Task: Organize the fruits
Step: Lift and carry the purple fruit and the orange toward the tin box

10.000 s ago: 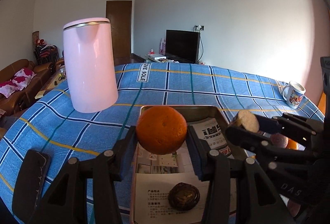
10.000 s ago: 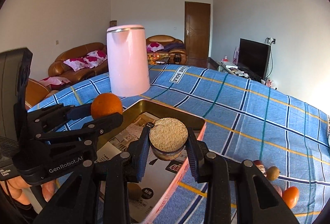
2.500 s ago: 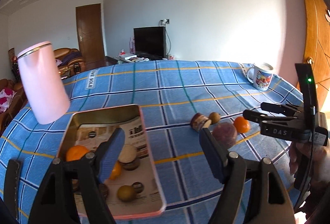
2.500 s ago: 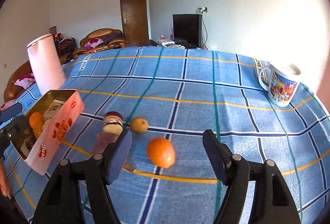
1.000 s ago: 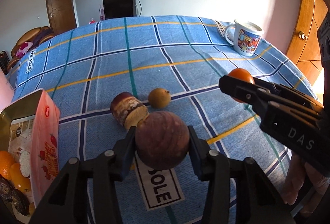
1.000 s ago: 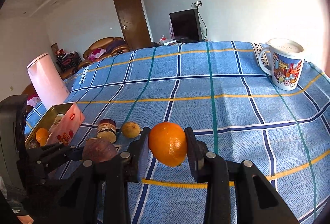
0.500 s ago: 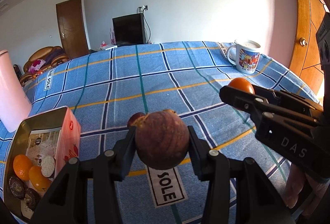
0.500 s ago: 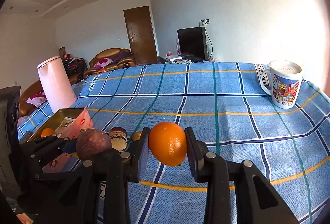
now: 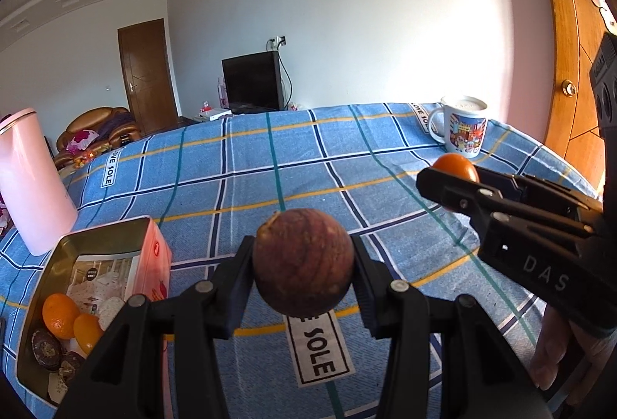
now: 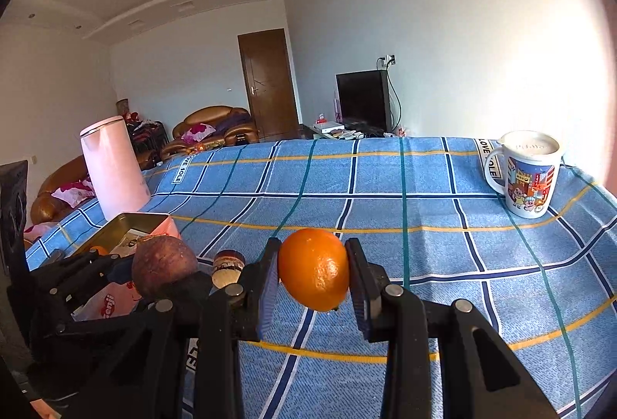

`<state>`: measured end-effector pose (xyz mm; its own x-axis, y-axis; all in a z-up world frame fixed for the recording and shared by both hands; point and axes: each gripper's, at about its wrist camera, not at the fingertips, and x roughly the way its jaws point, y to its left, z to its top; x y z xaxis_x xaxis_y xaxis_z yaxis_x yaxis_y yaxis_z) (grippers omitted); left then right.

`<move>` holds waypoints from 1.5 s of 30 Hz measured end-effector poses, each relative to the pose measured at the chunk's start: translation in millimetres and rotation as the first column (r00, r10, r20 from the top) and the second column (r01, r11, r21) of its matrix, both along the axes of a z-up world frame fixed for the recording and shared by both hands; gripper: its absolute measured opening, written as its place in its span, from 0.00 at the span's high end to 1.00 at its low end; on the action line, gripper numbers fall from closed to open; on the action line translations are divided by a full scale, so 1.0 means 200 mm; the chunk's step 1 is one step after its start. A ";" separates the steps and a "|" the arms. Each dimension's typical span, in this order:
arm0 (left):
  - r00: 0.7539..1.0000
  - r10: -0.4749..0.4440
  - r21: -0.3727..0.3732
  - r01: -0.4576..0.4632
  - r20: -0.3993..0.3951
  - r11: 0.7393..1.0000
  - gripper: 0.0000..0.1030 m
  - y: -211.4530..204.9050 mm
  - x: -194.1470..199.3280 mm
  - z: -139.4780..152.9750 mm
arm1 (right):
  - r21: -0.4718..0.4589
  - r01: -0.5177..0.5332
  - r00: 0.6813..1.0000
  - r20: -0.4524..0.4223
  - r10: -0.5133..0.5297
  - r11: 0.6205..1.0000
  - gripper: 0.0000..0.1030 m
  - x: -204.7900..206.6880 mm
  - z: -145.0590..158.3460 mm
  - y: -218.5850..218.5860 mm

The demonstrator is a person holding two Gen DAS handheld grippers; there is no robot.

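Observation:
My left gripper (image 9: 304, 266) is shut on a round brown-purple fruit (image 9: 303, 262) and holds it above the blue checked tablecloth; the fruit also shows in the right wrist view (image 10: 164, 266). My right gripper (image 10: 313, 274) is shut on an orange (image 10: 314, 269), held above the cloth; the orange also shows at the right of the left wrist view (image 9: 455, 165). The metal tin (image 9: 104, 232) stands at the left with oranges (image 9: 59, 315) and dark round pieces (image 9: 46, 344) inside. A small brown jar (image 10: 227, 266) stands on the cloth beside the tin.
A pink kettle (image 9: 32, 180) stands behind the tin at the far left. A printed mug (image 10: 530, 174) stands at the far right of the table. A pink bag (image 10: 113, 301) leans against the tin's near side.
Both grippers have risen a little with their fruit and tilted up, so more of the room shows. The tin looks nearer to the left gripper.

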<state>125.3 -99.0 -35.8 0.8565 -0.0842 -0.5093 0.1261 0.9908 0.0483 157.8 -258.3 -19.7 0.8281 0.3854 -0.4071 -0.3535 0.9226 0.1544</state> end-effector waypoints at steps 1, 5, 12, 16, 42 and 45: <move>1.000 0.001 0.001 -0.001 0.007 1.000 0.53 0.00 0.00 0.00 | 0.001 0.001 1.000 0.006 -0.001 1.000 0.66 -0.01 0.00 0.00; 1.000 0.007 0.003 -0.007 0.029 1.000 0.53 0.00 -0.02 0.01 | 0.002 0.002 1.000 0.030 -0.002 1.000 0.66 -0.03 0.01 0.00; 0.998 0.014 -0.001 -0.014 0.064 1.000 0.53 0.01 -0.05 0.03 | -0.004 0.003 0.997 0.073 -0.002 1.000 0.66 -0.07 0.02 0.01; 0.996 0.018 -0.004 -0.018 0.085 1.000 0.53 0.01 -0.07 0.04 | -0.006 0.002 0.996 0.093 -0.002 1.000 0.66 -0.09 0.03 0.01; 0.987 0.042 -0.016 -0.040 0.157 0.999 0.53 0.18 -0.15 0.09 | -0.053 -0.017 0.988 0.150 0.025 0.998 0.66 -0.14 0.09 0.12; 0.987 0.058 -0.031 -0.054 0.148 0.998 0.53 0.26 -0.14 0.10 | -0.065 -0.052 0.987 0.146 0.061 0.997 0.66 -0.13 0.13 0.20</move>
